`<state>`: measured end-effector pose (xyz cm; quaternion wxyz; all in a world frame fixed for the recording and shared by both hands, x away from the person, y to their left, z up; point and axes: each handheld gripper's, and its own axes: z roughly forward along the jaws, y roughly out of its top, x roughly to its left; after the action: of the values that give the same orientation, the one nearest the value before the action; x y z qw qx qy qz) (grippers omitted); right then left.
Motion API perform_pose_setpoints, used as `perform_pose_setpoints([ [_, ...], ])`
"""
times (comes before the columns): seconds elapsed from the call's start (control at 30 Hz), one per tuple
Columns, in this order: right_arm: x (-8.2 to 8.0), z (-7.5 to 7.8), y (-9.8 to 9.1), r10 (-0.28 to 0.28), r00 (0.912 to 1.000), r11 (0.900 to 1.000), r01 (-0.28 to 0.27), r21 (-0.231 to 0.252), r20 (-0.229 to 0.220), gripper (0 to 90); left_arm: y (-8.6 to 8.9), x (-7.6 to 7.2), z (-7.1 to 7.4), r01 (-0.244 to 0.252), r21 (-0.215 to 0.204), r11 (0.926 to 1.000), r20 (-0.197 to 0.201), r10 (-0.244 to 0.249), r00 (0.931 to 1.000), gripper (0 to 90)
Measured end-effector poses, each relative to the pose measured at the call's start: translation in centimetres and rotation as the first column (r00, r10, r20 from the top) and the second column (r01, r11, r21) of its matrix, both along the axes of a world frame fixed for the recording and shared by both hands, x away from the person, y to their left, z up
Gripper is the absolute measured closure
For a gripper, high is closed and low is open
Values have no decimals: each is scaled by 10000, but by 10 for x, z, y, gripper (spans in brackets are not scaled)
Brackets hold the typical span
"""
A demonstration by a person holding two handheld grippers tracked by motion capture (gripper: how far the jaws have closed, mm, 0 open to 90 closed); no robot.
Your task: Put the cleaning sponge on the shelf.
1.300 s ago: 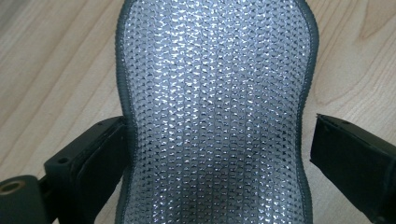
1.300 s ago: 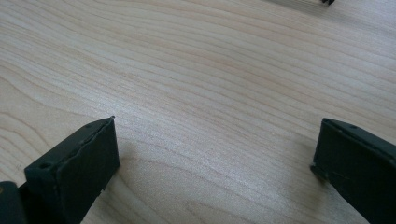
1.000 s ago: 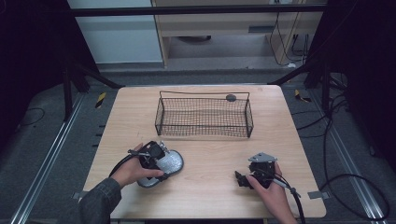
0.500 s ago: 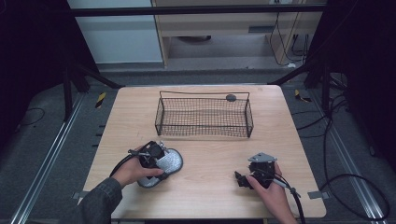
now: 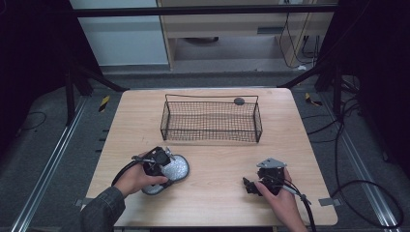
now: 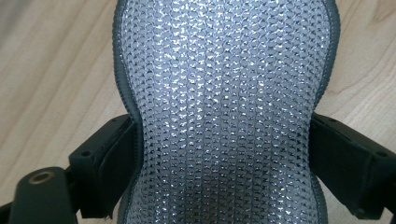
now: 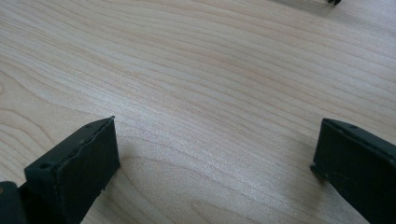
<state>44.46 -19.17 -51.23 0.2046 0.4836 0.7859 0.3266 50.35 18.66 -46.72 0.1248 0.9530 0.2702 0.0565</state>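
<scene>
Much of the silver mesh pad (image 6: 224, 112) runs past the top and bottom edges of the left gripper view, so its full outline shows better from the high view, where the left hand (image 5: 133, 179) and the left gripper (image 5: 162, 162) cover part of it. What the small dark thing (image 5: 239, 101) on the far rim of the wire basket (image 5: 211, 122) is cannot be made out.

The pad is a glittering, knitted-looking metallic weave with a dark grey bound edge, narrowed at the waist like an hourglass, lying flat on the wooden tabletop (image 5: 217, 159).

Both left jaws sit at that waist, one on each side, having just been closing, and their pads now press against the grey edge, so the pad is gripped between them.

The right gripper (image 5: 251, 186), held in the right hand (image 5: 283, 198), rests low over bare wood, well apart from the pad; its jaws stand wide with nothing but tabletop grain between them.
</scene>
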Motion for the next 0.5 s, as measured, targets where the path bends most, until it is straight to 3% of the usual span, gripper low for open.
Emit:
perform_pose_setpoints([
  [0.2,0,0,0,-16,10000,10000,16,9,16,4,0,-3,13,359,44,9993,457,-360,9983,118],
  [0.5,0,0,1,8,10000,10000,-9,11,35,4,-6,-7,19,890,573,9944,911,-940,9914,124],
])
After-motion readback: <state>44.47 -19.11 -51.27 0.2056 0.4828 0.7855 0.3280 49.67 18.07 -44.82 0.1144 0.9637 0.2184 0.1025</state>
